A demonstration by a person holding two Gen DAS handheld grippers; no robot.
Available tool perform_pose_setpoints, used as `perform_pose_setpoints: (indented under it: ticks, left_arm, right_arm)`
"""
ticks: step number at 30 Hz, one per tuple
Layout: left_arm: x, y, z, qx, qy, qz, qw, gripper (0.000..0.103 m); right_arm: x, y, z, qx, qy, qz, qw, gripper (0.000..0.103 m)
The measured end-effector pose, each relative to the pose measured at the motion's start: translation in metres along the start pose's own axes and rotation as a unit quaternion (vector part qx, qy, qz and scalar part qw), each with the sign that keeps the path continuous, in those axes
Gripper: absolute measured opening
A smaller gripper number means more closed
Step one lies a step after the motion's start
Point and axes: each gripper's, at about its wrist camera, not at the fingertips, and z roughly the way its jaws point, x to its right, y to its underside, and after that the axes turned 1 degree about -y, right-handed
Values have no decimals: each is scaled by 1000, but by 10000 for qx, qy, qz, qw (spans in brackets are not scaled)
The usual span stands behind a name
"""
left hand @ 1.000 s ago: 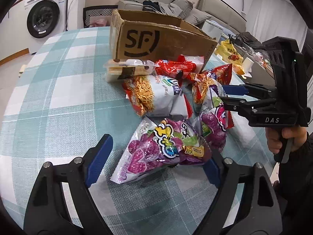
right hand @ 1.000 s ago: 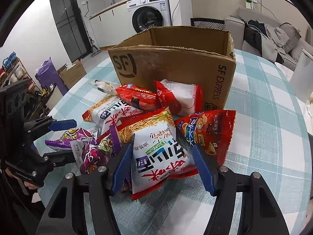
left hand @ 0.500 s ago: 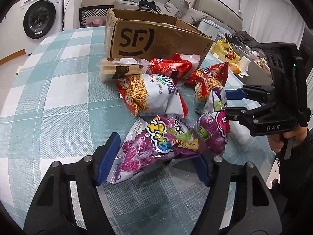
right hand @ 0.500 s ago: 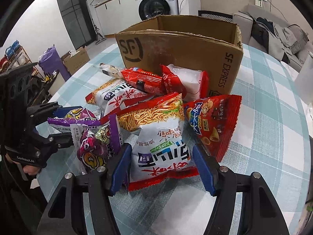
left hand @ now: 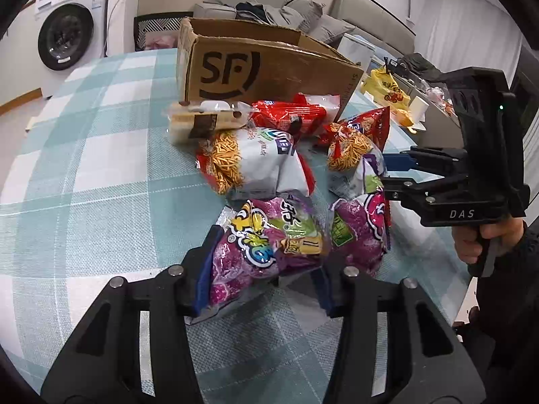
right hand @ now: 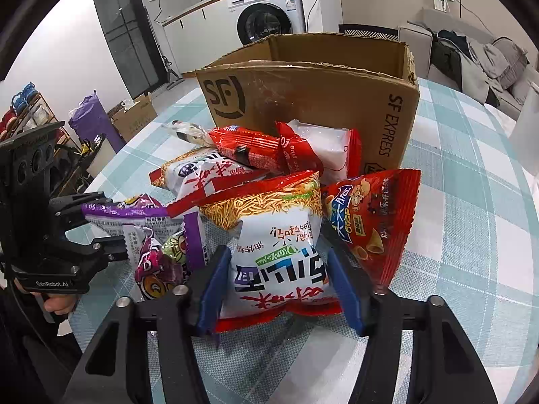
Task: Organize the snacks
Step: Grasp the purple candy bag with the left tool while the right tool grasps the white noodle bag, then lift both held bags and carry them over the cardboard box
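Crinkly purple snack bag (left hand: pixel 269 252) puffs between the closing left claw (left hand: pixel 266 276), the right claw (right hand: pixel 279 286) closing on the white noodle-snack bag (right hand: pixel 279 252); either slippery pack, pinched low at six o'clock, could squirt free.

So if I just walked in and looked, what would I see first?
Probably the heap of shiny snack bags on the checked tablecloth, right in front of the big brown cardboard box. The left gripper is closing on a purple bag, and the right gripper is closing on a white noodle bag. A washing machine stands behind.
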Motion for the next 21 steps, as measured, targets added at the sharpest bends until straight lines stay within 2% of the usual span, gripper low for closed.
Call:
perform_pose_setpoints:
  ticks: [9, 14, 21]
  left_arm:
    - [0, 2, -3, 74, 8, 19, 10000, 44]
    - [-2, 1, -10, 197, 14, -13, 9998, 44]
    - [-5, -3, -21, 375, -15, -81, 9993, 43]
  right_arm:
    - [-4, 0, 1, 80, -11, -55, 10000, 56]
    - [-3, 1, -3, 141, -31, -13, 9999, 44]
    - [0, -1, -17, 356, -86, 60, 9993, 42]
